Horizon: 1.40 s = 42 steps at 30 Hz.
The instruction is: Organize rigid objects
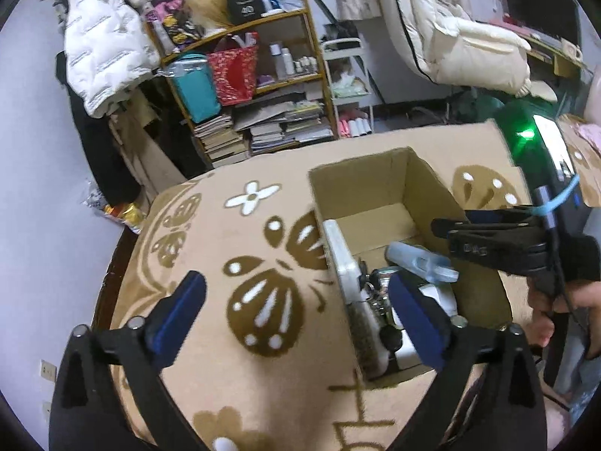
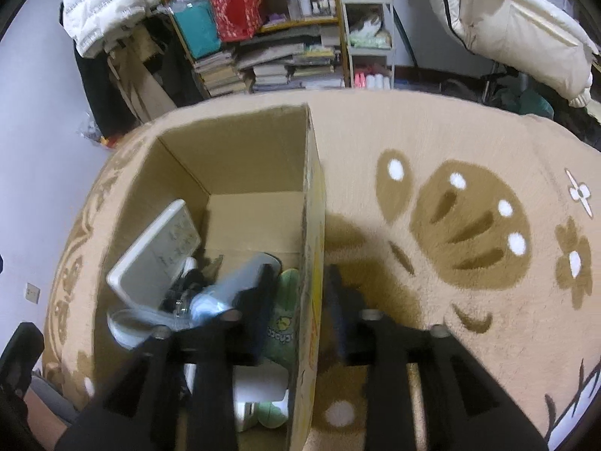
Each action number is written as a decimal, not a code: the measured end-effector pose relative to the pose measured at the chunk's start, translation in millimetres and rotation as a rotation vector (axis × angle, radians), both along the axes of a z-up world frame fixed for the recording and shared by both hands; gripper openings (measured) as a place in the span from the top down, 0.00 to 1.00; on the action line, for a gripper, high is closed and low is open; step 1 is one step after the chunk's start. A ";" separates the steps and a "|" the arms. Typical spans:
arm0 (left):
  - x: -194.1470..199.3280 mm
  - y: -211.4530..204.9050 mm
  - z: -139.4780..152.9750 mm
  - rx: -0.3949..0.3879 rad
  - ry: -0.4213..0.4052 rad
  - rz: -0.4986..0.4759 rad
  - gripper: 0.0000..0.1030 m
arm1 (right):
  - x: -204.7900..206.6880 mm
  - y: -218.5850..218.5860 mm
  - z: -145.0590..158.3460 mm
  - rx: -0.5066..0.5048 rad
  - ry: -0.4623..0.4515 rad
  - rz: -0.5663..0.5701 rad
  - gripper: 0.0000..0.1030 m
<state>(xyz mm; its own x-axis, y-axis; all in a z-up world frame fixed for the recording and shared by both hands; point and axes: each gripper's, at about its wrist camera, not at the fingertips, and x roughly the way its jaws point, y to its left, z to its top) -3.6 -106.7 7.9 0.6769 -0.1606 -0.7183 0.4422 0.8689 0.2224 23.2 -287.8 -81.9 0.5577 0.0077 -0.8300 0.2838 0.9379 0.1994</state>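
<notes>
Straddling the cardboard box's [image 2: 311,263] side wall, the right gripper [image 2: 296,300] had its jaws apart, holding nothing. The left gripper [image 1: 296,312] hung open and empty just beside the box's other wall. Inside the box, under the right gripper, lay a white tray [image 2: 157,251], a pale blue bottle [image 2: 229,285] and a green item [image 2: 285,319]. These looked stiff and light; the bottle, probably slippery, seemed best gripped across its body.

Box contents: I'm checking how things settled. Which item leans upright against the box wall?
The flat white panel, propped against the left wall; the others lie heaped.
</notes>
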 end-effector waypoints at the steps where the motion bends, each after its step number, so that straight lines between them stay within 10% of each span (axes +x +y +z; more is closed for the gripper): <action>1: -1.2 4.9 2.9 -0.003 -0.008 0.007 0.03 | -4.2 0.0 5.6 -0.004 -0.018 -0.007 0.47; 12: -16.6 69.2 36.8 -0.078 -0.069 0.141 0.02 | -49.4 27.2 60.7 -0.043 -0.209 0.055 0.00; 42: -47.8 113.1 24.0 -0.093 -0.111 0.196 0.02 | -126.7 83.4 86.9 -0.190 -0.351 0.048 0.00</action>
